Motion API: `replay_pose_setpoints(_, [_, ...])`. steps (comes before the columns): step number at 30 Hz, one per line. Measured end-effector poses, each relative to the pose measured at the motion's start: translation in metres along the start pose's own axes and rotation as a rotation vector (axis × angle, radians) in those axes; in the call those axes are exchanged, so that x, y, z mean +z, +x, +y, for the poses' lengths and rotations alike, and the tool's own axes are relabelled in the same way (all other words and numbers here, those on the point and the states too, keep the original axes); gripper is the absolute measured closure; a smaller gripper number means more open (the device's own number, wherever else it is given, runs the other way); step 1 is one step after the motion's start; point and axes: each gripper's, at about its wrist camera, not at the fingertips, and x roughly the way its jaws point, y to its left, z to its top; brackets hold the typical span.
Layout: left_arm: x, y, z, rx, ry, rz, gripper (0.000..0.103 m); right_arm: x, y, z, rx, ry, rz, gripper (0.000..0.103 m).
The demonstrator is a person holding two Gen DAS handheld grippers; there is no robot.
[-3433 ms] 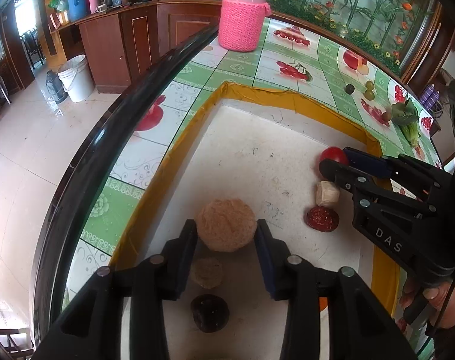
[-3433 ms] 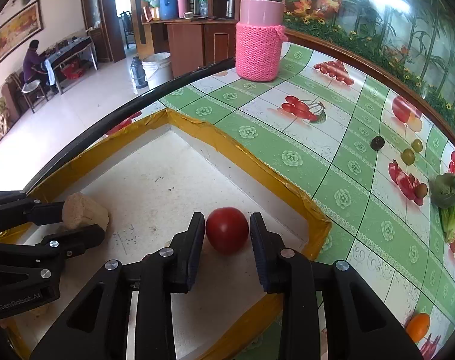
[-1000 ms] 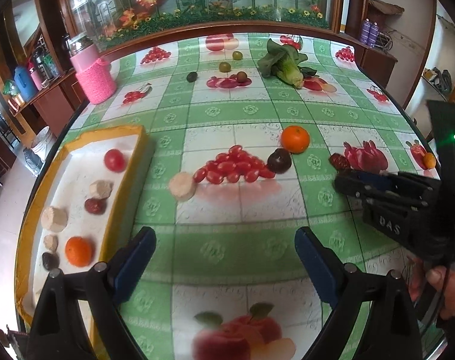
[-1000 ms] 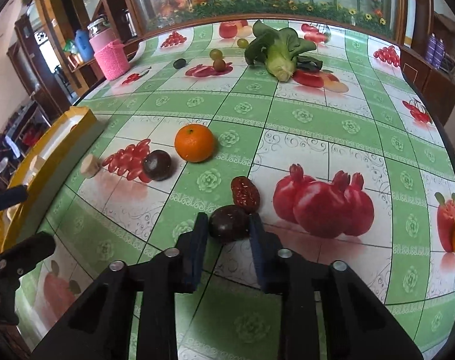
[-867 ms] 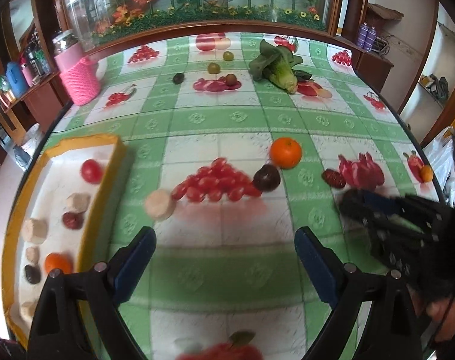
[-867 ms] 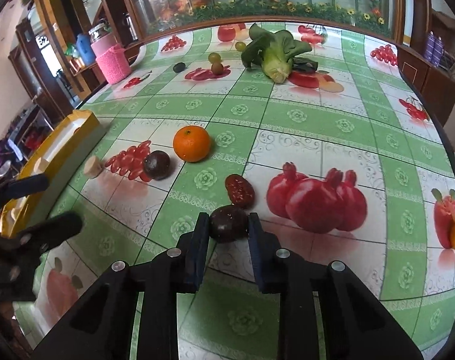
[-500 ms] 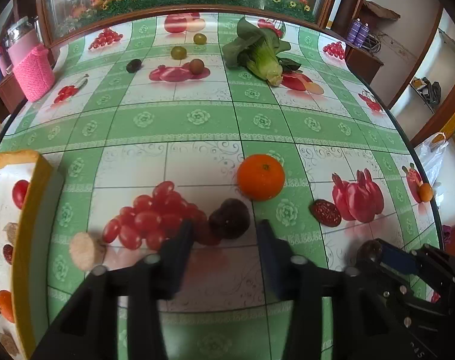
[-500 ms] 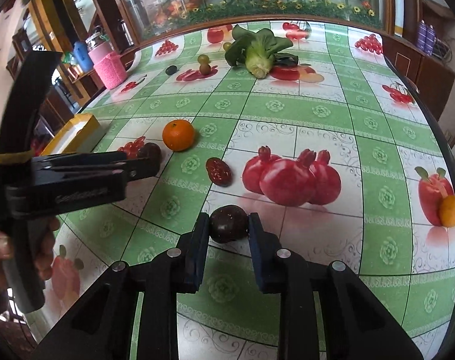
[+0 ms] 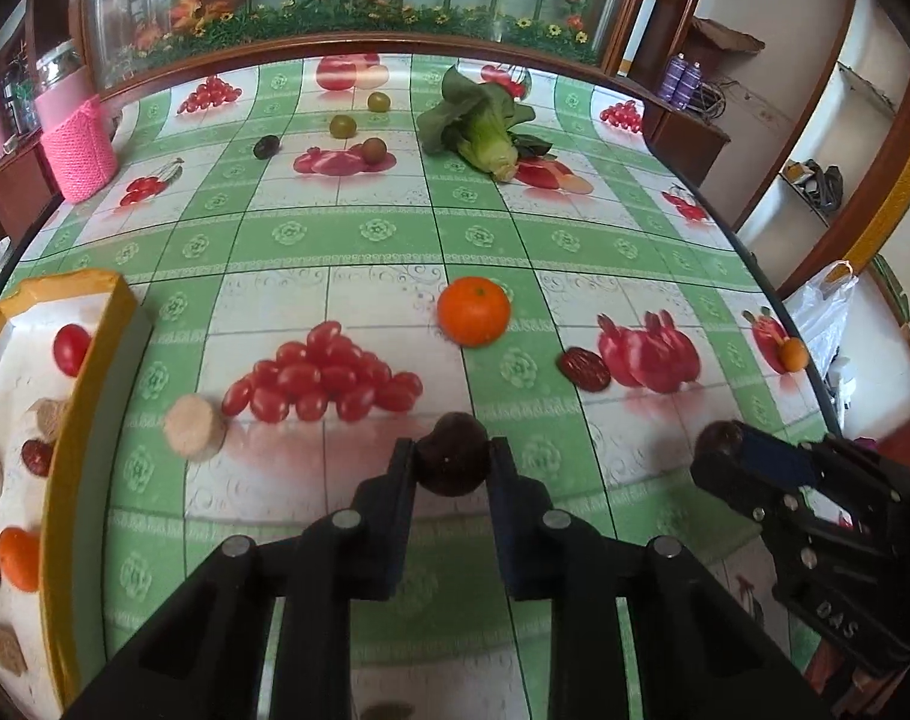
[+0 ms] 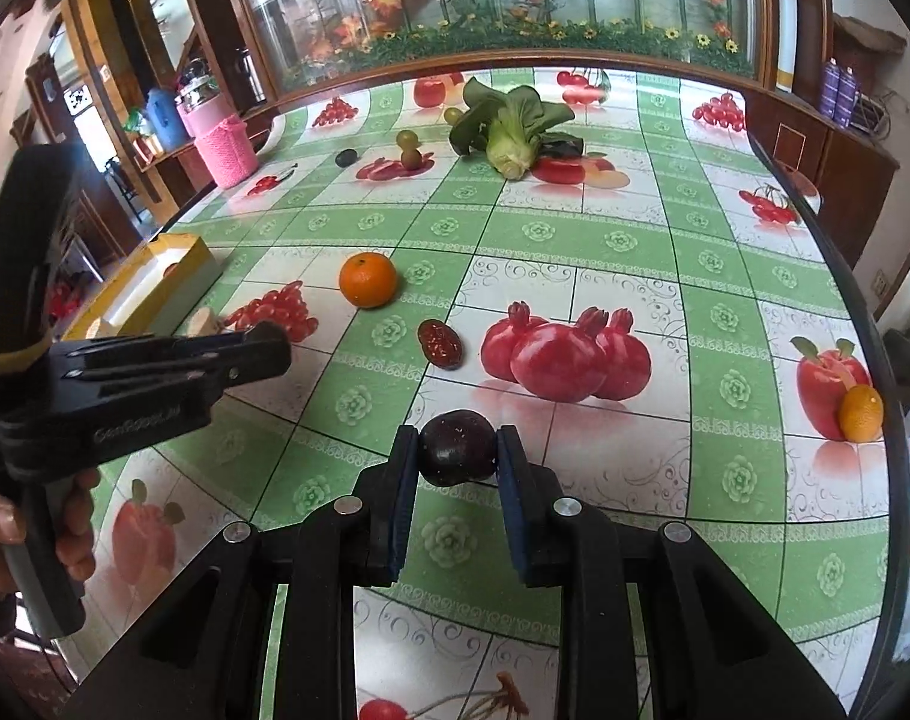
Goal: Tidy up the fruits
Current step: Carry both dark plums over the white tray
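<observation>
My left gripper (image 9: 453, 462) is shut on a dark purple round fruit (image 9: 453, 462), held just above the fruit-print tablecloth. My right gripper (image 10: 458, 449) is shut on a second dark purple fruit (image 10: 458, 449); it also shows in the left wrist view (image 9: 714, 441). An orange (image 9: 473, 311), a red date (image 9: 584, 369) and a beige round piece (image 9: 193, 435) lie loose on the table. The yellow-rimmed tray (image 9: 74, 396) at the left holds a tomato (image 9: 71, 348), an orange (image 9: 18, 558) and several small pieces.
A bok choy (image 9: 485, 126), small green and dark fruits (image 9: 342, 126) and a pink knitted jar (image 9: 77, 132) stand at the back. A small orange (image 10: 861, 414) lies near the right edge. The left gripper's body (image 10: 125, 396) crosses the right wrist view.
My left gripper has moved forward and closed on the dark purple fruit beside the printed cherry tomatoes. My right gripper keeps its dark fruit and has lifted slightly.
</observation>
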Motion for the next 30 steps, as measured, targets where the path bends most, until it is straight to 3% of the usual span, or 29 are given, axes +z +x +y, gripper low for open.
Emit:
replay_pose_setpoints(8, [-0.022, -0.047, 0.013, 0.011, -0.015, -0.054, 0.077, -0.008, -0.010, 0.021, -0.006, -0.015, 0.001, 0.077])
replay_pose_setpoints(15, [-0.036, -0.078, 0.044, 0.030, -0.056, -0.088, 0.077, -0.009, -0.005, 0.064, 0.032, -0.059, 0.016, 0.078])
replay_pose_setpoints(30, [-0.063, -0.133, 0.154, 0.141, -0.225, -0.155, 0.077, 0.029, 0.013, 0.175, 0.165, -0.169, 0.015, 0.078])
